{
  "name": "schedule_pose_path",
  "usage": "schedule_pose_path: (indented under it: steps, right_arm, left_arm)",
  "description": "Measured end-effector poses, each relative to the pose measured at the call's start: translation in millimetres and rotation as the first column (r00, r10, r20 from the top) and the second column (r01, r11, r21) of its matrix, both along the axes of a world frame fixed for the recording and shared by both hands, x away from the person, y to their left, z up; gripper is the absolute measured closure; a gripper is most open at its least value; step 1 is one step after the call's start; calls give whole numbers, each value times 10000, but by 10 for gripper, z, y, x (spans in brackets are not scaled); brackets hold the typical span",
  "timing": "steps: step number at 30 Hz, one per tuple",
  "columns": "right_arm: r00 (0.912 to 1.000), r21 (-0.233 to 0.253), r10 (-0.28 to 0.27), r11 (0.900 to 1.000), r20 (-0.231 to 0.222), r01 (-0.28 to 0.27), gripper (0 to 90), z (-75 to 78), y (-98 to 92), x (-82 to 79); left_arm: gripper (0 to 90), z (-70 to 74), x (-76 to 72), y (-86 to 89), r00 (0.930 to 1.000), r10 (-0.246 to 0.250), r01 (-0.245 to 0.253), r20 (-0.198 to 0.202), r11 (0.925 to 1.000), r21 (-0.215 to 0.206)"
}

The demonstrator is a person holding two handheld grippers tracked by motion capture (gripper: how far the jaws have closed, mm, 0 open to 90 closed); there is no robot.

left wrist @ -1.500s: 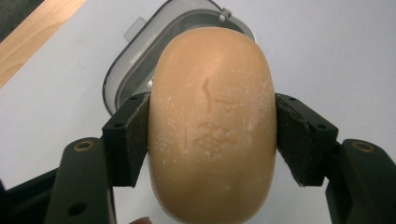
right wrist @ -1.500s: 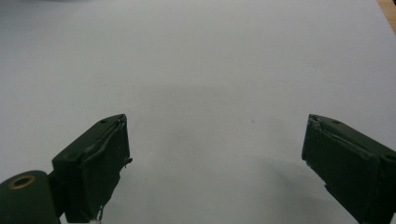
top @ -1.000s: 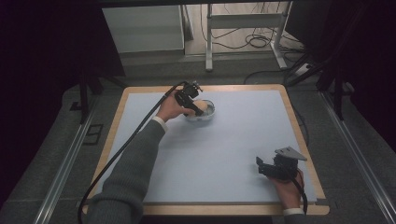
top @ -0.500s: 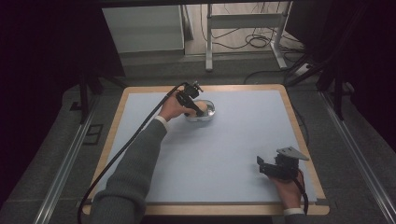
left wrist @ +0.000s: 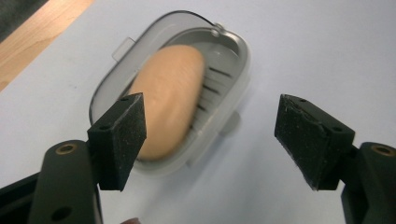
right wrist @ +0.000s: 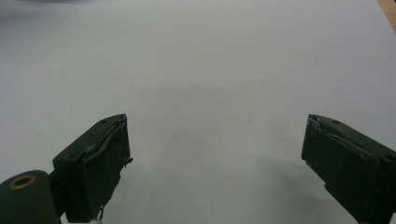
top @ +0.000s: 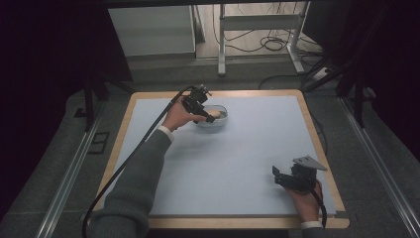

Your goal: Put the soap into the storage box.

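1. Left gripper [left wrist: 210, 140] jaws wide apart, just above soap dish [left wrist: 233, 60] at table's [top: 148, 104] far centre.
2. Tan soap bar [left wrist: 170, 93] lying in dish; drain ribs clear in left gripper view.
3. Right gripper [right wrist: 215, 163] jaws apart, near right; no writing legible.

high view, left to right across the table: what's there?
Left gripper → soap dish holding the orange soap → right gripper, near the table's right front corner.
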State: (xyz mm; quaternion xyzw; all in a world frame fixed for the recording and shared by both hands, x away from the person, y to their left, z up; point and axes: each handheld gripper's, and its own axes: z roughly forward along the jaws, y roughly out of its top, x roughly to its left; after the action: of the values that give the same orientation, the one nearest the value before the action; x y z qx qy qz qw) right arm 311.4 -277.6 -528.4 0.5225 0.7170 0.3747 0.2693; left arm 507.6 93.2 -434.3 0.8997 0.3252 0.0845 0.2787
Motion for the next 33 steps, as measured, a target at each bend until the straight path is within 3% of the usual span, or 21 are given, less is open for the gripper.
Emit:
schedule_pose_path:
  steps: [4,12,15,19,23,24,25,26,29,33]
  right_arm:
    - [10000,-64,-9,10000,0,9,80,-1,2,1]
    - [10000,-73,-35,10000,15,35,80,-1,2,0]
    - [10000,-88,4,10000,80,-3,80,-1,4,-4]
    - [9999,-134,13,9999,114,-12,80,-1,8,-7]
    - [9999,-89,17,10000,113,-16,80,0,5,-6]
    - [9999,-89,17,10000,113,-16,80,0,5,-6]
    - [9999,-76,26,10000,127,-25,80,0,4,-8]
    - [9999,-76,26,10000,127,-25,80,0,4,-8]
    - [9999,-45,59,10000,147,-58,80,0,2,-9]
    - [9999,-77,63,10000,130,-62,80,0,5,-8]
  left_arm:
    - [245,22,-125,78,9999,-65,65,82,10000,17]
    - [222,25,-481,342,9991,323,-321,265,9994,-89]
    - [220,-5,-638,475,9983,522,-511,264,9979,-407]
    - [205,-77,-820,614,9968,738,-726,314,9966,-401]
    - [194,-214,-1092,844,9922,1234,-1210,199,9882,-941]
    - [194,-214,-1092,844,9922,1234,-1210,199,9882,-941]
    - [194,-284,-1215,935,9887,1477,-1446,251,9844,-1004]
    - [194,-284,-1215,935,9887,1477,-1446,251,9844,-1004]
    - [194,-416,-1454,1110,9825,1841,-1813,273,9800,-818]
    - [195,-493,-1634,1227,9769,2118,-2079,270,9723,-1068]
